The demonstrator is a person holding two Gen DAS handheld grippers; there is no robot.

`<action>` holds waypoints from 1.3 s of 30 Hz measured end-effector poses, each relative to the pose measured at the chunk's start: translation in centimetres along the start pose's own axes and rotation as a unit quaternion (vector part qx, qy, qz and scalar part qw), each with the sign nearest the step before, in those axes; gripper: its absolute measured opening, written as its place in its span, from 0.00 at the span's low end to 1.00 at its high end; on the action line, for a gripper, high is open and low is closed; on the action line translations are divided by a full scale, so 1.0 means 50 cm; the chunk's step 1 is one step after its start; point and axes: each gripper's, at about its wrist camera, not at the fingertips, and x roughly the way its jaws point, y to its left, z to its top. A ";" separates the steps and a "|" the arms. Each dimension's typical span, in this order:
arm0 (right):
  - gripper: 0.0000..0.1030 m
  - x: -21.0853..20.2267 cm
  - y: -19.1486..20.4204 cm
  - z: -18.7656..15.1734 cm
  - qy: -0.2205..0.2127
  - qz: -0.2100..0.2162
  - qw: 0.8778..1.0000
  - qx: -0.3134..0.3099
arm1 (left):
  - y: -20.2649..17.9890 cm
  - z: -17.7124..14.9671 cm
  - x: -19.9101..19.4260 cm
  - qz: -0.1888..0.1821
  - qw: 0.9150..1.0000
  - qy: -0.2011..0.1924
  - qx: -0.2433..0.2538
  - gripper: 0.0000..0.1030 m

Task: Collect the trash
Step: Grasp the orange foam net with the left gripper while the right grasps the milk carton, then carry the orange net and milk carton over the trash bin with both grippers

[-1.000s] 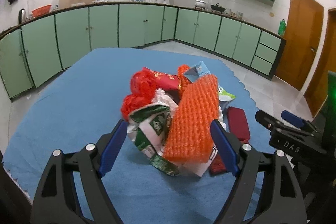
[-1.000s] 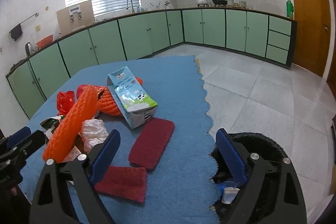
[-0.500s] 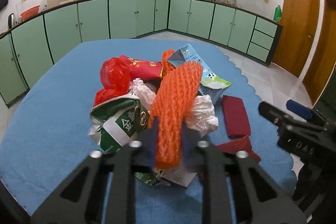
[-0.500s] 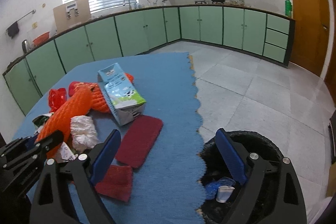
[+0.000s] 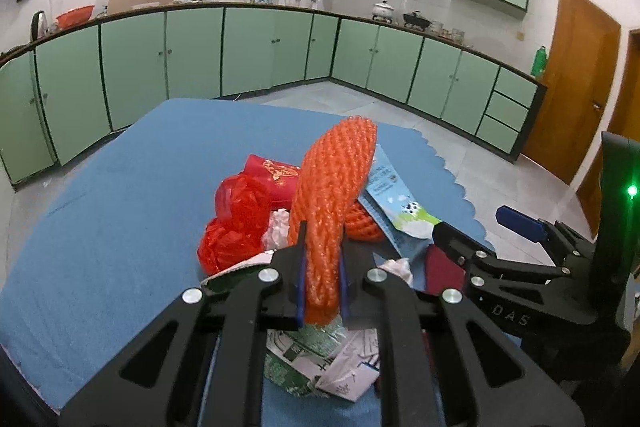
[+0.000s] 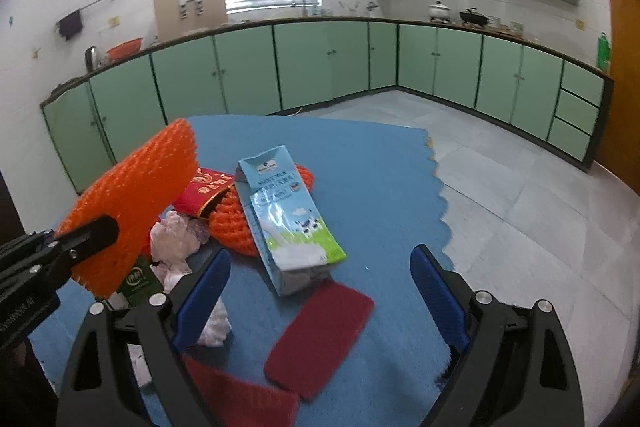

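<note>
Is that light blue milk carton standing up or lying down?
Lying down. The light blue milk carton rests tipped on the blue mat, leaning over an orange foam net, its printed side facing up.

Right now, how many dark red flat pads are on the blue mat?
2. One dark red pad lies just in front of the milk carton; the other lies nearer, at the picture's bottom edge. The trash pile may hide more.
</note>
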 end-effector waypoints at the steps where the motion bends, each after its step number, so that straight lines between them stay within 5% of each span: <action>1: 0.87 0.010 -0.002 0.003 0.005 0.005 1.000 0.002 | 0.000 0.001 0.004 0.002 1.000 0.001 -0.001 0.10; 13: 0.83 0.095 -0.022 0.008 0.066 0.046 0.997 0.010 | -0.010 0.015 0.044 0.021 1.000 0.013 -0.007 0.10; 20: 0.51 0.115 -0.023 0.003 0.096 0.084 0.992 0.010 | -0.018 0.016 0.035 0.018 1.000 0.008 -0.004 0.10; 39: 0.47 -0.015 -0.030 0.047 0.021 0.085 0.996 0.019 | -0.040 0.044 -0.023 -0.003 1.000 -0.030 0.006 0.10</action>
